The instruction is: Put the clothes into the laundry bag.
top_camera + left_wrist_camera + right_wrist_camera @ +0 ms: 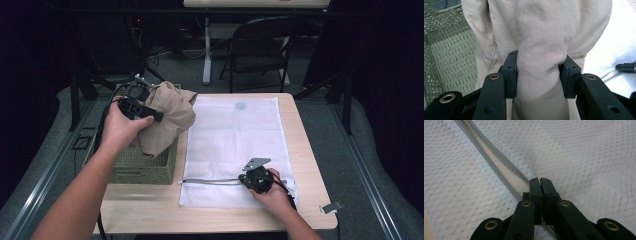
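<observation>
Wood table [300,210] carries everything, its pale top running from the near edge to the far edge by a folding chair [260,45]. White mesh laundry bag [235,145] lies flat across the middle of the table, its far end close to the far edge and its zippered end toward the near edge. Green woven basket [142,167] sits at the left edge of the table, just beside the bag. Tan cloth [167,117] hangs bunched above the basket's far right corner, its lower folds drooping over the basket rim. Left gripper [540,75] pinches a thick fold of this cloth, the pads pressed into it from both sides, held up over the basket. Right gripper [540,183] rests low on the bag near the table's near edge, its jaws pressed together at the grey zipper [499,173], which lies parted into two strips; whether the slider sits between the pads I cannot tell. Small grey clip [331,207] lies at the near right corner of the table.
</observation>
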Action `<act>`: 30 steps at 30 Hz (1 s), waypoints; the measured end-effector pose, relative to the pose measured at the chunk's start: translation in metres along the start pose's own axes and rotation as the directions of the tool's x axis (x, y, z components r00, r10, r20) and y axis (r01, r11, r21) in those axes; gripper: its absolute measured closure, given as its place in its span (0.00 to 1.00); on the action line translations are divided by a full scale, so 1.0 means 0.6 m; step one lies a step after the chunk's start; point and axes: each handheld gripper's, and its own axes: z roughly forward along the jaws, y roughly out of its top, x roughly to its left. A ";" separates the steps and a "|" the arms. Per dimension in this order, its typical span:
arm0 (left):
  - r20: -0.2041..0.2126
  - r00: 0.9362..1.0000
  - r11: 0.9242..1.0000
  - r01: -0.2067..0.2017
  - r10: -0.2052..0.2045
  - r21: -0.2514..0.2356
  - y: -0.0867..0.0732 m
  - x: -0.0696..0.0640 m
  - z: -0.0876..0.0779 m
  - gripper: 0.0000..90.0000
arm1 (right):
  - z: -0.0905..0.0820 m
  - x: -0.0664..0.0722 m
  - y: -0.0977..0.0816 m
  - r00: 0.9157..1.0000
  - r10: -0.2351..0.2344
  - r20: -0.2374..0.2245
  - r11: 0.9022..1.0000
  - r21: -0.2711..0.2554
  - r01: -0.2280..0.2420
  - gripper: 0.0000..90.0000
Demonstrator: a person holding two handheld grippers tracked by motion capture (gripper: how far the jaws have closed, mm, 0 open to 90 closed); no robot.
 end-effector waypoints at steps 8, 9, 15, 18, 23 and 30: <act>0.009 1.000 1.000 -0.005 0.005 -0.001 0.000 -0.002 -0.004 0.64 | -0.005 -0.001 0.002 1.000 0.006 -0.005 1.000 -0.023 -0.006 0.99; 0.009 1.000 1.000 -0.005 0.005 -0.001 0.000 -0.002 -0.004 0.64 | -0.006 -0.001 0.003 1.000 0.005 -0.003 1.000 -0.022 -0.005 0.99; 0.013 1.000 1.000 -0.012 0.012 -0.005 0.000 -0.006 -0.007 0.64 | -0.013 -0.001 0.011 1.000 -0.005 0.005 1.000 -0.030 0.005 0.99; 0.015 1.000 1.000 -0.016 0.017 -0.006 0.000 -0.009 -0.008 0.64 | -0.017 -0.001 0.015 1.000 -0.005 0.006 0.999 -0.036 0.005 0.99; 0.018 1.000 1.000 -0.017 0.017 -0.011 0.000 -0.011 -0.009 0.64 | -0.024 -0.003 0.019 1.000 -0.004 0.009 0.999 -0.050 0.004 0.99; 0.026 0.999 1.000 -0.020 0.020 -0.014 0.001 -0.014 -0.012 0.64 | -0.035 -0.004 0.028 1.000 -0.005 0.010 0.999 -0.051 0.006 0.99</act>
